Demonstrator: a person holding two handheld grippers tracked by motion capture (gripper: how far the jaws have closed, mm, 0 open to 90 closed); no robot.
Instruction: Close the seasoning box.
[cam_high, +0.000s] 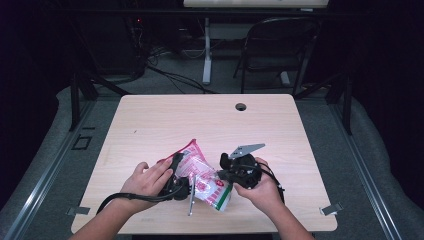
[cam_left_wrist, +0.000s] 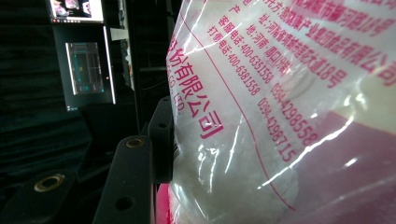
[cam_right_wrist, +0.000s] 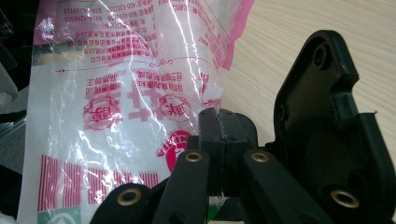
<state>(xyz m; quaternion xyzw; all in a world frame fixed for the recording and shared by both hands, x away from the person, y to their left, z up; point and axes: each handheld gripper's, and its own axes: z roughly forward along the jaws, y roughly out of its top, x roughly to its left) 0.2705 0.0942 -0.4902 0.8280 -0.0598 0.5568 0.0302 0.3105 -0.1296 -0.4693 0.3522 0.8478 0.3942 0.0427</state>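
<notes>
On the pale wood table (cam_high: 150, 120), black fingers (cam_right_wrist: 219, 135) pinch a crinkly bag (cam_high: 205, 175).

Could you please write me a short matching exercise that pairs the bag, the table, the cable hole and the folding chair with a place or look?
Things:
1. plastic bag
2. table
3. cable hole
4. folding chair

Descriptions:
A. pale wood top
B. dark frame, on the floor beyond the table
C. clear with pink print, between the two hand-held grippers
D. small and round, near the table's far edge

Pairs: 1-C, 2-A, 3-D, 4-B
</notes>
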